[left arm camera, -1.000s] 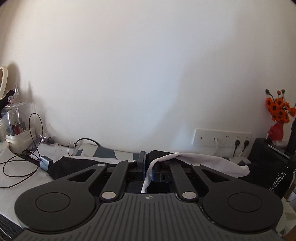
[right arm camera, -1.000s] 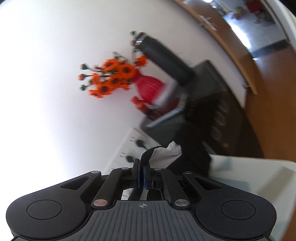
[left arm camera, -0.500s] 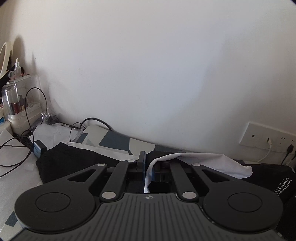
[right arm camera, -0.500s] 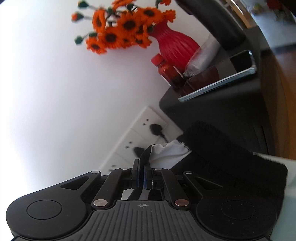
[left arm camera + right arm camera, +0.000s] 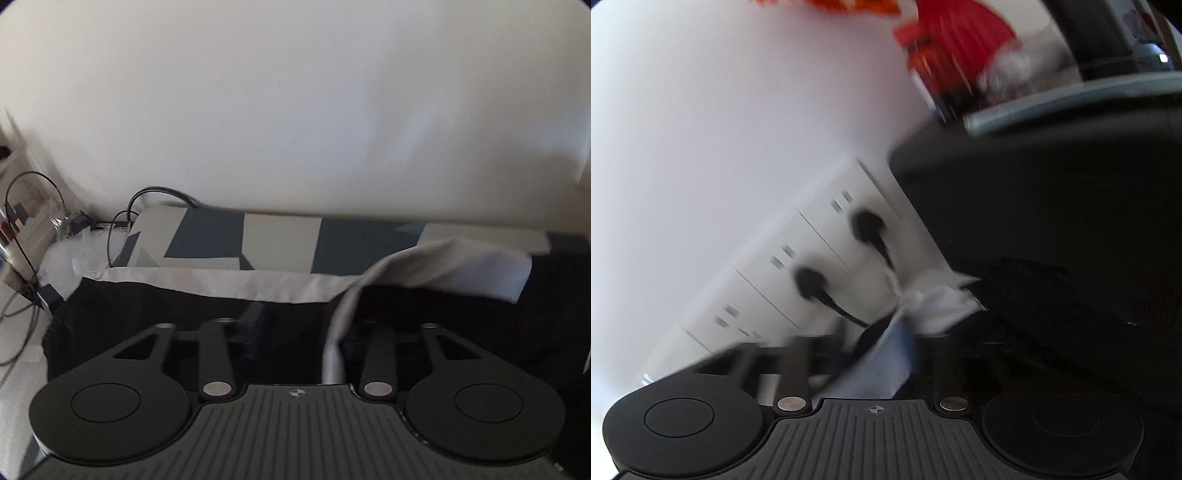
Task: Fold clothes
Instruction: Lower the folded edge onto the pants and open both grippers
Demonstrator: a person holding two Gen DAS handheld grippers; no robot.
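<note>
You're letting go at the end of a fold, by the look of it: both grippers are opening right at the garment's far edge, close to the wall.

Left gripper [image 5: 295, 332]: jaws are opening and standing wide. The white fabric edge [image 5: 334, 354] is running between them, draped against the right-hand finger, not pinched. The rest of that white layer [image 5: 461, 266] is lying across the black garment [image 5: 184, 317], which is spread flat on the desk, on top of a grey-and-blue patterned cloth [image 5: 221, 240]. Cables [image 5: 22, 236] and a clear organiser are sitting off to the left, clear of the garment.

Right gripper [image 5: 871, 347]: jaws are opening, about halfway. A bunched white and pale-blue fabric corner [image 5: 923, 302] is sitting between them; the view is blurring, so I can't tell if a pad is touching it, but nothing is clamping. It's right up against the wall sockets [image 5: 820, 258] with two black plugs in them, and beside a black box [image 5: 1052, 203] carrying a red vase [image 5: 960, 33].

Next move, my read:
- Back both grippers straight out so the loose cloth is sliding off the fingers, not dragging the fold open.
- Watch the left strip; it's looking likely to snag on that right finger.
- Keep the right one off the plug leads.
- Then check the edges are lining up before regrasping for the next fold.
</note>
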